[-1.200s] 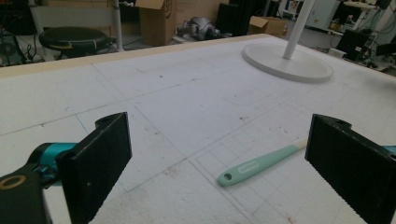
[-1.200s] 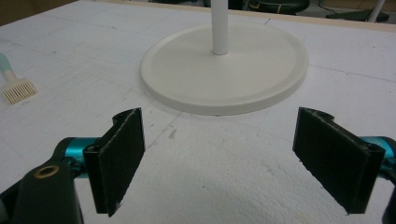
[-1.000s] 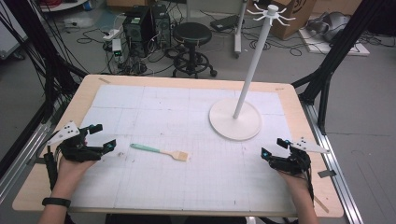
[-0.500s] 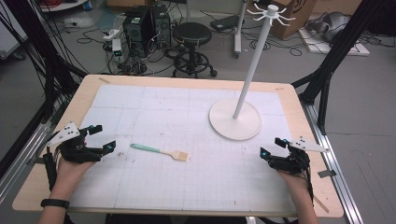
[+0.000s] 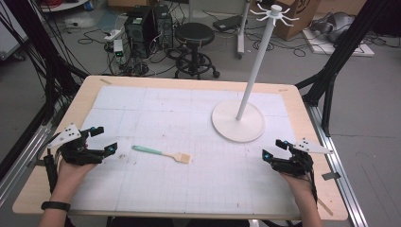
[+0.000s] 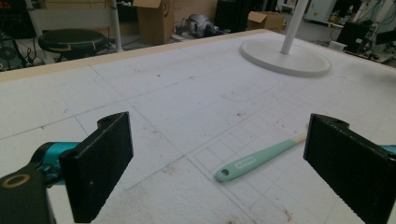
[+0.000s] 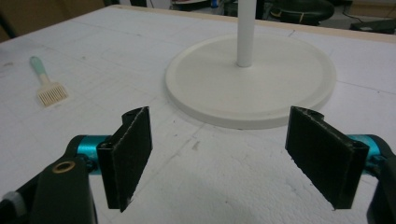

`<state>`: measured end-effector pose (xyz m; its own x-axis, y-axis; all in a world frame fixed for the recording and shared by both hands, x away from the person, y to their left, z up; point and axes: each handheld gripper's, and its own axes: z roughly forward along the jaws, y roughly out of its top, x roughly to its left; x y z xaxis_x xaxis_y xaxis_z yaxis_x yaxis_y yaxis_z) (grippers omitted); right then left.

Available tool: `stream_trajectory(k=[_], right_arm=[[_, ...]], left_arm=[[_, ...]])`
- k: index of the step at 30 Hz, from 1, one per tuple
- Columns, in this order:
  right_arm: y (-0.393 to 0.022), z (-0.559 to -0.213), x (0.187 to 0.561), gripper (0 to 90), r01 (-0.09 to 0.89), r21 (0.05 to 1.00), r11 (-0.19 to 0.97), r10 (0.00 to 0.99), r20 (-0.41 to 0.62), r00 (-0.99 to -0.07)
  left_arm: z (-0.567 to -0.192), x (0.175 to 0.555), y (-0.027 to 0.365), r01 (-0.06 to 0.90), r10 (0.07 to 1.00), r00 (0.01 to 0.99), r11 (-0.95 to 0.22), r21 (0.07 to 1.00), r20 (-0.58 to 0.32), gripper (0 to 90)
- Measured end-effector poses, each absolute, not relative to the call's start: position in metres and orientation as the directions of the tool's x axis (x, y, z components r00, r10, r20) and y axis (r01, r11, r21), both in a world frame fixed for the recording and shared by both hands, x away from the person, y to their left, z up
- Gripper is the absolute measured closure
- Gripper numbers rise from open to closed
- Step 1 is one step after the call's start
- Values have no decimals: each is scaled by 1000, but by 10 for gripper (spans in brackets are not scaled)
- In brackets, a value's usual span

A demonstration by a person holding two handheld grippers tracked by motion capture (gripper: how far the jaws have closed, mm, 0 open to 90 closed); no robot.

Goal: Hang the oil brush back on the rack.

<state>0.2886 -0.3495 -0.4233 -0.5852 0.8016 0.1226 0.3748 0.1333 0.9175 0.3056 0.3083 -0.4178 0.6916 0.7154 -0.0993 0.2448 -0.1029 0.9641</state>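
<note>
A pastry brush (image 5: 163, 154) with a mint-green handle and pale bristles lies flat on the white gridded mat (image 5: 189, 109) that covers the counter (image 5: 302, 109). It sits towards the near edge and left of the middle, its handle pointing to the left edge and its bristles to the right. That puts the handle end nearest the left gripper (image 5: 104, 140), which rests by the near left corner with its jaws wide apart and nothing between them. In the left gripper view the handle (image 6: 254, 161) lies just ahead of the jaws, its hanging hole at the near tip, so this gripper looks best placed to pick it up.

A white hanging stand (image 5: 238, 120) occupies the far right part of the counter: a round base flat on the mat and a tall post topped by a ring of small hooks (image 5: 274, 12). The hole in the handle and the hooks suggest the brush is meant to end up hung there.

The right gripper (image 5: 274, 149) waits near the right edge, just in front of the base, its jaws apart though they have just been closing slightly, with nothing between them. In the right gripper view the base (image 7: 252, 79) lies straight ahead, a sensible post for steadying the stand or taking over the brush. The brush is well apart from both grippers.
</note>
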Motion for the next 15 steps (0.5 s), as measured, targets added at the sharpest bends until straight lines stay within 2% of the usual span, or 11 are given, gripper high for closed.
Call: stream_trajectory(k=[6, 15], right_arm=[[-345, -415, 295, 208, 369, 925, 93, 776, 165, -609], [-314, -398, 317, 189, 342, 929, 141, 711, 146, -688]], left_arm=[[-417, 305, 311, 245, 718, 688, -98, 965, -102, 88], [-416, 300, 314, 247, 721, 686, -104, 963, -99, 89]])
